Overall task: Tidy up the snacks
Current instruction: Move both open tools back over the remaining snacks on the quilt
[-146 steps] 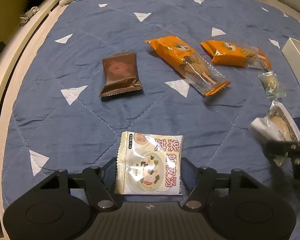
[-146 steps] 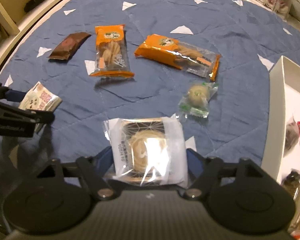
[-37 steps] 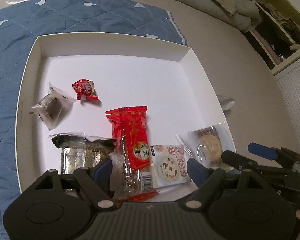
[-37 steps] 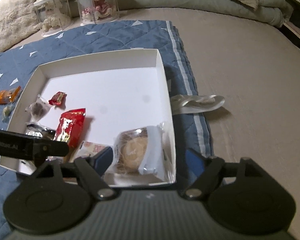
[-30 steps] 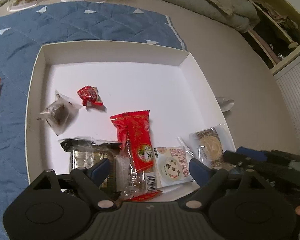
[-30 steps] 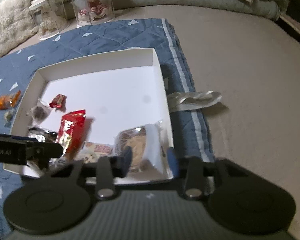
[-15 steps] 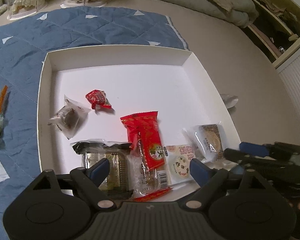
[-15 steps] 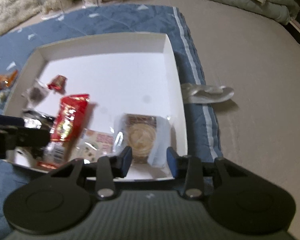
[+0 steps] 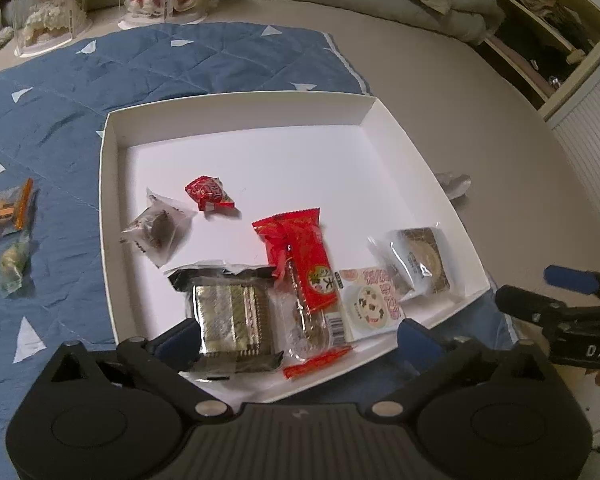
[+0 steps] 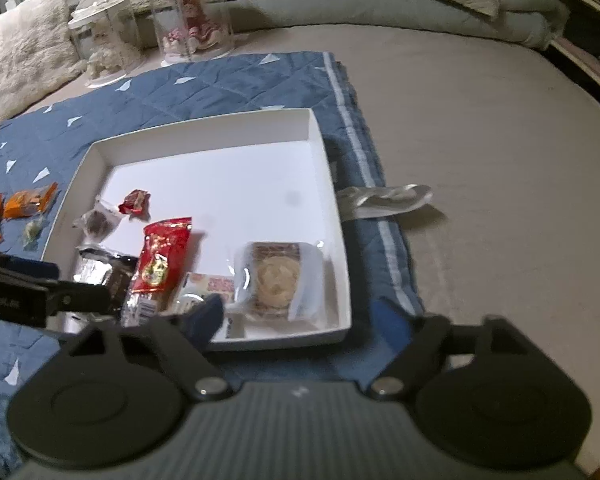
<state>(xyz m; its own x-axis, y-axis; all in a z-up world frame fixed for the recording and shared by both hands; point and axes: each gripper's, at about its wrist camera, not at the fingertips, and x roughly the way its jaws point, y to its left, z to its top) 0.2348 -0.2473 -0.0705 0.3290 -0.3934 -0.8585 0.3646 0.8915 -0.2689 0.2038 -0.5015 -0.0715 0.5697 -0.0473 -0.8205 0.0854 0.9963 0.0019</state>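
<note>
Snacks mostly in box (image 9: pixel 236 114): pastry (image 10: pixel 278 276) and soup packet (image 9: pixel 374 300) at its near right corner. Left gripper (image 9: pixel 296 332) and right gripper (image 10: pixel 296 316) both spread wide, empty, at the near rim. Drop-off step looks done; next, fetch orange packs (image 10: pixel 28 202) and candy (image 9: pixel 12 262) left of box. Orange packs cut off; label print unreadable.

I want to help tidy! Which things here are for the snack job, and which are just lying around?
For the job:
white box
red packet in it
round cookie pack in it
orange packs waiting on the blanket

Just lying around:
doll cases
fluffy pillow
silver wrapper
</note>
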